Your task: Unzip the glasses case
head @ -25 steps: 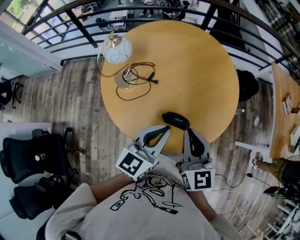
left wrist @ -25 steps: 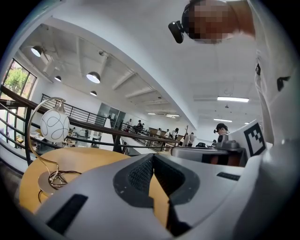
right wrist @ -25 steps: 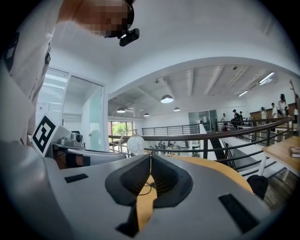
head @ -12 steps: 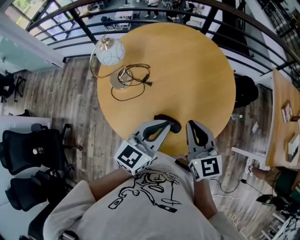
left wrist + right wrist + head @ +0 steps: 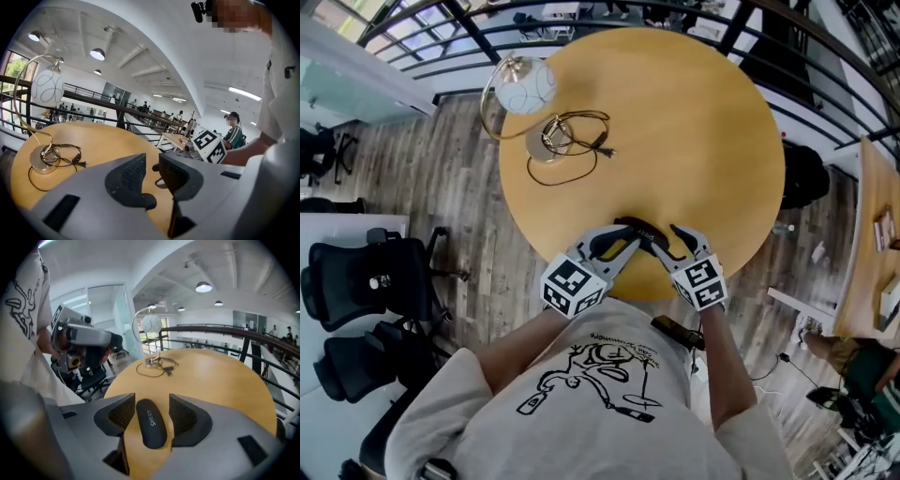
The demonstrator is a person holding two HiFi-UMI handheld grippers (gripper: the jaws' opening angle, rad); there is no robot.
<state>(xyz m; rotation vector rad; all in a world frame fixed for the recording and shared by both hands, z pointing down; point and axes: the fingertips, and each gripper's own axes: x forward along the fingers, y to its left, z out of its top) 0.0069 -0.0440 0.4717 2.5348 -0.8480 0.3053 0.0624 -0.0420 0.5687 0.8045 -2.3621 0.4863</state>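
**A:** Right gripper view: what's between the jaws?
**B:** A closed black oval glasses case [image 5: 151, 423] with white lettering, flat on the round wooden bench [image 5: 225, 376] near its edge. The right tool [image 5: 152, 401] has just been opening and stands moderately wide, clear of the case on both sides.
**A:** The left tool [image 5: 152, 164]?
**B:** Also just been opening. It shows a narrow gap and grips nothing. Both tools slant down towards the case.

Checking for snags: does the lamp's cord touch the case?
No, the cord lies by the lamp base, with bare table between it and the case.
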